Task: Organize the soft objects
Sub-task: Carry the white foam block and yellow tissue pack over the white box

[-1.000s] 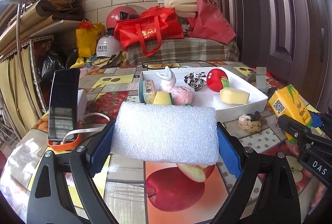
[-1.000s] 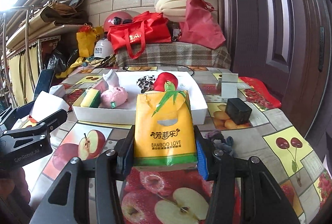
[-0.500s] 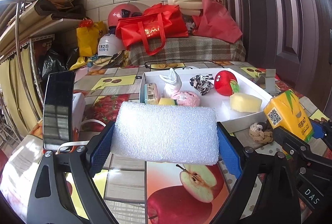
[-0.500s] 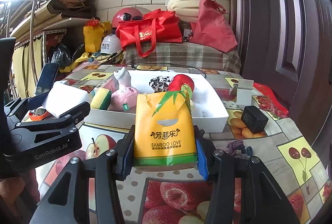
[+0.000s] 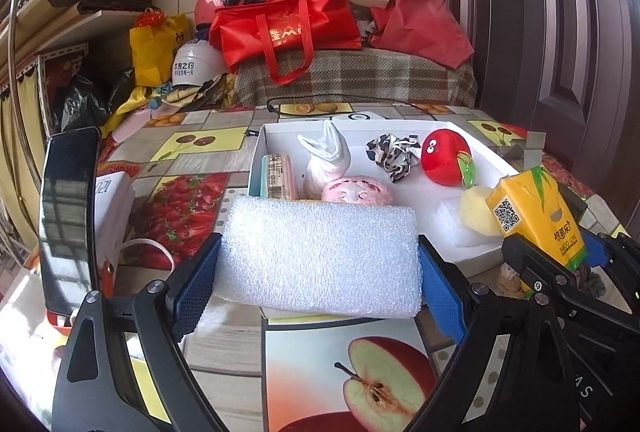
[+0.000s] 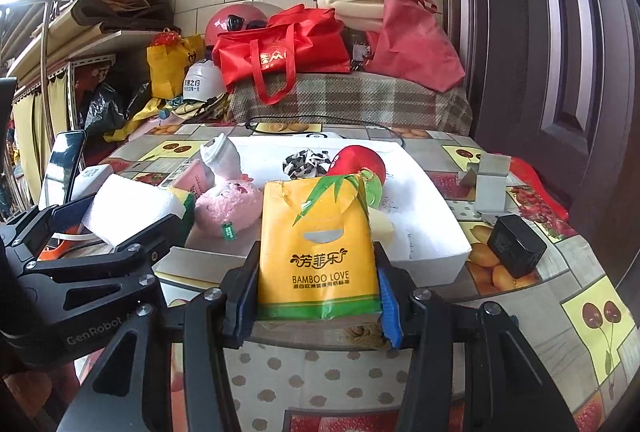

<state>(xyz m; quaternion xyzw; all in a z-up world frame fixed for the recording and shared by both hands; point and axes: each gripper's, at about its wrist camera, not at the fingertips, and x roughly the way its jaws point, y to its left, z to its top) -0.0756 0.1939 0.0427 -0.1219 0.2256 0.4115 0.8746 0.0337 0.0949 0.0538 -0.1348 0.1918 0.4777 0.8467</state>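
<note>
Nearest in the left wrist view, the left gripper (image 5: 320, 264) is clamping a white rectangular block of bubbled packing foam (image 5: 320, 252) by its two short ends, the blue pads pressing in flush. The block is looking very light and spongy; a hold across the ends should be serving well, though hard squeezing would probably be denting it.

In the right wrist view, the right gripper (image 6: 316, 292) is gripping an upright yellow plastic-wrapped tissue pack with green bamboo leaves (image 6: 318, 248) by its lower sides. The film is likely slippery and the pack is yielding, so a low, firm pinch is suiting it.

Beyond both, at twelve o'clock, a shallow white rectangular tray (image 5: 476, 152) is sitting on the fruit-patterned table. It is holding a pink plush toy (image 5: 356, 190), a white knotted cloth (image 5: 328, 160), a black-and-white patterned scrunchie (image 5: 394, 156), a red round plush apple with eyes (image 5: 444, 158) and a pale yellow sponge (image 5: 472, 212).
</note>
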